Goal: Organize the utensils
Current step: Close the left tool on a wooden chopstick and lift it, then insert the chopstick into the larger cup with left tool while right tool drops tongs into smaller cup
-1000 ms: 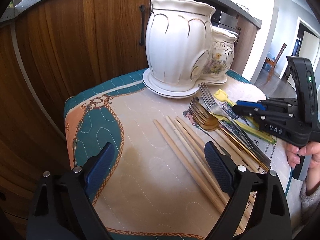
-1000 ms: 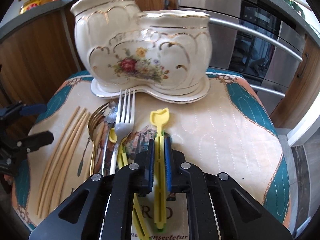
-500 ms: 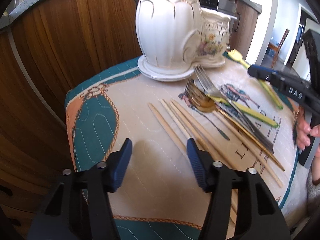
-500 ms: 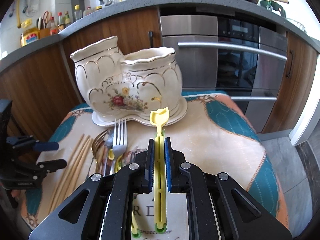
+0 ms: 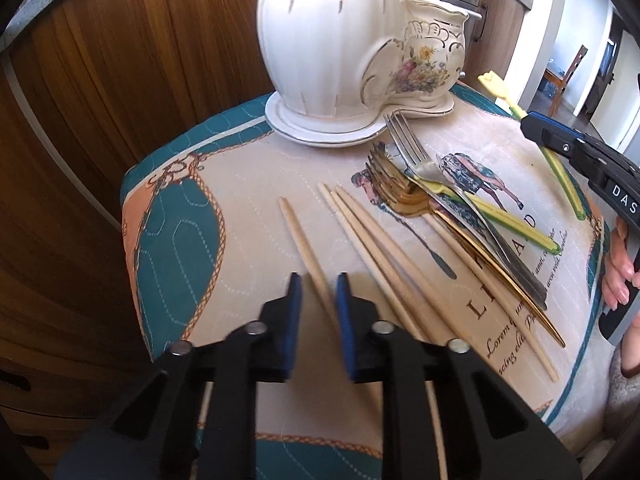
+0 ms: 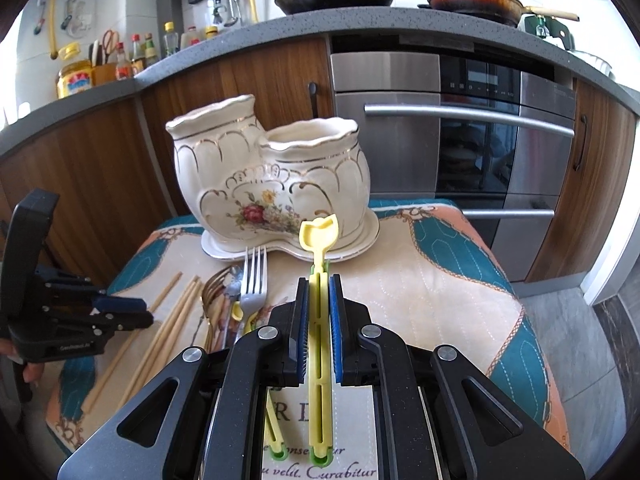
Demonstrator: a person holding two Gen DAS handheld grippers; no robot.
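The left gripper (image 5: 318, 308) pointed steeply down at the quilted mat (image 5: 248, 184). Its jaws were closing around a single wooden chopstick (image 5: 300, 240) that lay apart from the rest. The stick ran slantwise between the blue pads, closer to the pad on the side of the other chopsticks. Bare mat showed on its other side, so the pads did not yet seem to press it from both sides. Taking the outlying stick first looked sensible, since nothing crowded it. The other chopsticks (image 5: 380, 248) lay bunched just beside that gripper, toward the right gripper.

The right gripper (image 6: 318, 320) was clamped on a yellow-green plastic utensil (image 6: 320, 320) and held it lengthwise between the pads. The utensil was raised clear of the mat. Its scoop-shaped head stuck out ahead of the fingertips, toward the two-pot ceramic utensil holder (image 6: 272, 176). Held that way, it was probably about to go head-first or tail-first into one of the pots, both of which looked empty from that view. Which pot was meant could not be told.

Between the two grippers lay the remaining pile: a silver fork (image 5: 404, 140), gold forks (image 5: 396, 188) under it, and a second yellow-green utensil (image 5: 516, 224) below the right gripper. The holder stood on its saucer, ahead of both grippers and well apart from the left one.

Nothing appeared to be stowed yet, so the sorting was judged to be at its start.
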